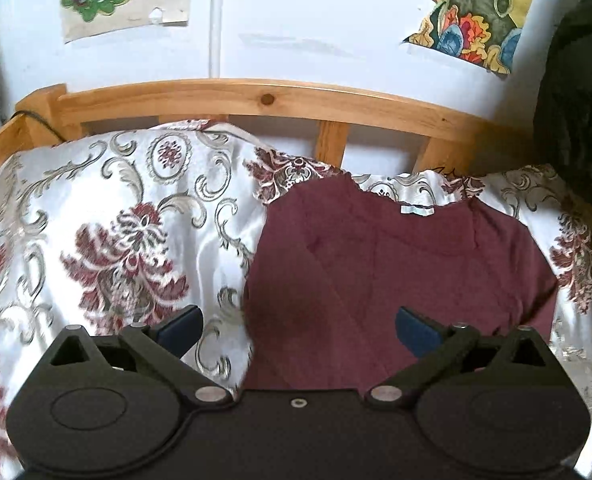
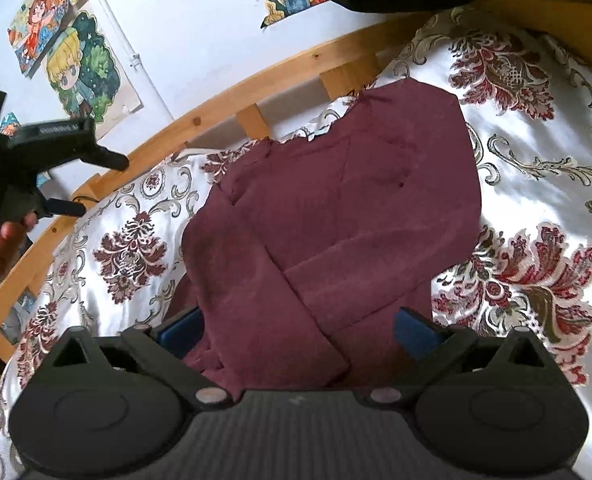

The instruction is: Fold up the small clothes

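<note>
maroon shirt lies flat on the floral bedspread, its collar end toward the wooden bed rail. from the left wrist view, the left gripper hangs above the shirt's left edge with its jaws spread wide and nothing between them; one blue pad is over the bedspread, the other over the cloth.

from the right wrist view, the shirt looks partly folded: both sides seem turned inward, two flaps crossing over its middle, so it reads as a narrow strip running away from the rail. the right gripper is wide too, empty, poised over the hem end farthest from the rail. i'd judge the side folds done and the lengthwise fold, hem up toward the collar, yet to do. a hand holds the other tool beside the rail.
</note>
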Motion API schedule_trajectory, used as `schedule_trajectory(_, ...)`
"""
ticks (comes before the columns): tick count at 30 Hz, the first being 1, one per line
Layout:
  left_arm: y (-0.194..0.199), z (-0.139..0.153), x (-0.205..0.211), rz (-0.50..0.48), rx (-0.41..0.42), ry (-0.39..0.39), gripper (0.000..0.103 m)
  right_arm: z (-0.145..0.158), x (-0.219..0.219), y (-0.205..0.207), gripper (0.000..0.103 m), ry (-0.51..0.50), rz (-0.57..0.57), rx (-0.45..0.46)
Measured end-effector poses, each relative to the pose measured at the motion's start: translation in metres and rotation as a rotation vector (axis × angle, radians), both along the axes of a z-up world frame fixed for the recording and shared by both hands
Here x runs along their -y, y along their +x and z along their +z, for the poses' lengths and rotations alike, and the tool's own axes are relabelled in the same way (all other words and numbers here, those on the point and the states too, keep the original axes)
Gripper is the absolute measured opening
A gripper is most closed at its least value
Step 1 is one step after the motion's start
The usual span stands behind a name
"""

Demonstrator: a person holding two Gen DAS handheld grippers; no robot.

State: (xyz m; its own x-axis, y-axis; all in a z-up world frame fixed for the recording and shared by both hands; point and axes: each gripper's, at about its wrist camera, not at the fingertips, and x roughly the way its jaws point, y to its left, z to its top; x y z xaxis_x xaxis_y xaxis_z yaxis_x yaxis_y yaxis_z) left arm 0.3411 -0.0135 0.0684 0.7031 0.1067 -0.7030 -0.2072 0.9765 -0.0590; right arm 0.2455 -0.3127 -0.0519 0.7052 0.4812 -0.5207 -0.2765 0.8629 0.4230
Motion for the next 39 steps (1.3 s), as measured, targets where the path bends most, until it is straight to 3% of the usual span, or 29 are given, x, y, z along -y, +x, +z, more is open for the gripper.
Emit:
schedule_trajectory(8, 0.056, -0.06, -0.028, -0.116, 0.013, 0.061, 0.098, -0.011, -0.016, 0.024, 0.079, -0.018, -0.011, -0.009)
schedule_trajectory(13, 0.092, -0.095, -0.064, -0.122, 0.006, -0.024, 0.091, -0.022, -0.034, 0.041, 0.068, -0.15, 0.007, 0.058)
schedule_trajectory(18, 0.118, -0.119, -0.092, -0.189, -0.026, -0.131, 0.076, -0.035, -0.048, 0.052, 0.058, -0.172, 0.102, 0.087)
schedule_trajectory(24, 0.133, -0.132, -0.106, -0.232, -0.051, -0.26, 0.041, -0.047, -0.053, 0.052, 0.051, -0.143, 0.182, 0.042)
schedule_trajectory(25, 0.135, -0.132, -0.105, -0.243, -0.048, -0.272, 0.029, -0.05, -0.053, 0.052, 0.045, -0.144, 0.192, 0.033)
schedule_trajectory(26, 0.137, -0.132, -0.103, -0.257, -0.041, -0.269, 0.008, -0.053, -0.054, 0.053, 0.04, -0.152, 0.204, 0.028)
schedule_trajectory(28, 0.136, -0.128, -0.095, -0.28, -0.018, -0.234, 0.008, -0.055, -0.055, 0.052, 0.02, -0.167, 0.214, 0.027)
schedule_trajectory(30, 0.134, -0.123, -0.087, -0.27, 0.006, -0.173, 0.007, -0.055, -0.053, 0.051, 0.006, -0.161, 0.218, 0.035)
schedule_trajectory(33, 0.127, -0.117, -0.088, -0.191, 0.053, -0.104, 0.007, -0.052, -0.047, 0.048, 0.004, -0.124, 0.221, 0.07)
schedule_trajectory(35, 0.126, -0.119, -0.1, -0.106, 0.065, -0.11, 0.007, -0.051, -0.047, 0.048, 0.004, -0.104, 0.24, 0.094)
schedule_trajectory(39, 0.138, -0.137, -0.112, -0.078, -0.003, -0.136, 0.012, -0.059, -0.054, 0.052, 0.003, -0.159, 0.253, 0.079)
